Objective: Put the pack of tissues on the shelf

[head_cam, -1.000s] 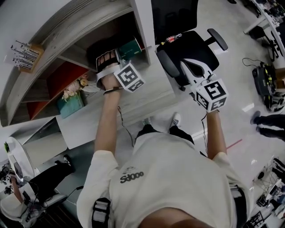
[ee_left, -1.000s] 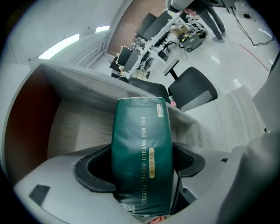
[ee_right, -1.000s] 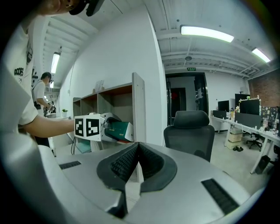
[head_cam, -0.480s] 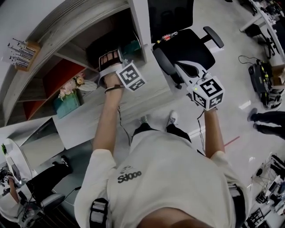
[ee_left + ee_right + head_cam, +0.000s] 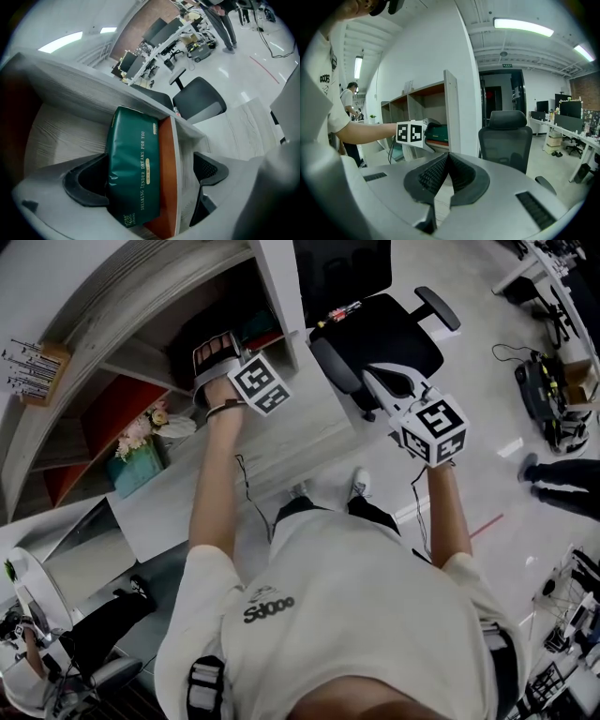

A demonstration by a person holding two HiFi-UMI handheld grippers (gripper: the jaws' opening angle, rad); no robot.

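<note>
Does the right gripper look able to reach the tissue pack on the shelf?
Probably not: the left gripper, jaws opening around the tissue pack, blocks the shelf compartment; the right gripper is shut.

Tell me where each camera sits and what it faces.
Head view: on the head, facing down; shirt, left arm, right arm, shelf.
Left gripper view: rides left tongs, faces into shelf; jaws opening, tissue pack between.
Right gripper view: rides right tongs, shut, faces shelf end, left arm.
Shared: office chair in all.

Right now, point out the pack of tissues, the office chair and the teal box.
pack of tissues (image 5: 133,168): left gripper view, green face.
office chair (image 5: 384,329): head view, black seat.
teal box (image 5: 136,470): head view, side.
</note>
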